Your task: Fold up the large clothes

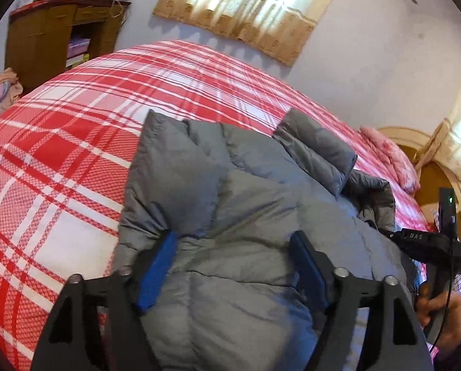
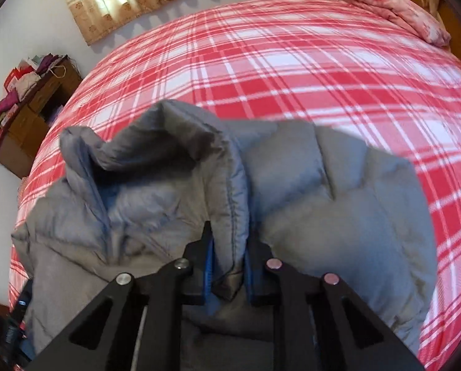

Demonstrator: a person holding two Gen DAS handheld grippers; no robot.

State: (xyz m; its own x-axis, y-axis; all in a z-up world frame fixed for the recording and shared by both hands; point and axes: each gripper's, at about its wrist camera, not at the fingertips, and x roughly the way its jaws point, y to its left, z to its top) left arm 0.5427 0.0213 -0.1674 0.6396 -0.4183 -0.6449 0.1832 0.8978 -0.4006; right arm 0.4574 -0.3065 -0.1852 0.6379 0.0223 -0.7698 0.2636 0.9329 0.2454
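A grey puffer jacket point(image 1: 245, 216) lies bunched on a bed with a red and white plaid cover point(image 1: 60, 142). My left gripper point(image 1: 230, 247) stands open just above the jacket's body; its blue pads point(image 1: 156, 275) are wide apart and the padded cloth bulges between them without being pinched. In the right wrist view, my right gripper point(image 2: 228, 256) is shut on a stitched edge of the grey jacket point(image 2: 338, 204), a fold of which stands up between the blue pads point(image 2: 209, 266). The right gripper's body and the hand holding it show at the right edge of the left wrist view.
A wooden cabinet point(image 1: 44, 40) piled with folded clothes stands by the wall beyond the bed. A pink pillow point(image 2: 397, 12) lies at the head of the bed point(image 2: 292, 61) by a wooden headboard. Beige curtains point(image 1: 249, 9) hang on the far wall.
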